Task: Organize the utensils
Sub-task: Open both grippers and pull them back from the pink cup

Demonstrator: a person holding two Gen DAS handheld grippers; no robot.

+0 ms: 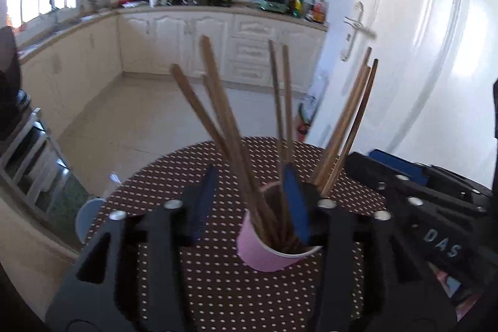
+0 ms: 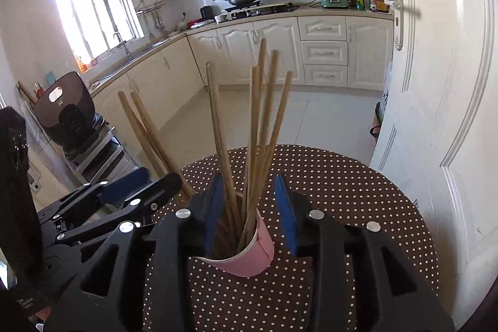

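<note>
Several wooden chopsticks [image 2: 255, 151] stand bundled in a pink paper cup [image 2: 252, 251] on a round tabletop [image 2: 358, 207] covered in brown cloth with white dots. In the right wrist view the cup sits low in the centre of the frame, between the blue-padded fingers of the right hand-held gripper [image 2: 252, 213]. Its jaws stand apart, with a clear gap on the right side of the cup; the left pad lies close beside the chopsticks, and contact there cannot be told. The chopsticks fan upward, two of them leaning off toward the left of the frame.

In the left wrist view the same cup [image 1: 270, 241] appears lower centre, tilted in the picture, with the chopsticks [image 1: 230, 126] spreading toward the top. The left hand-held gripper [image 1: 249, 204] has its jaws apart as well: the right pad is just beside the cup's rim, the left pad well clear of it. The right hand-held gripper shows at the lower right of this frame, near the cup.
</note>
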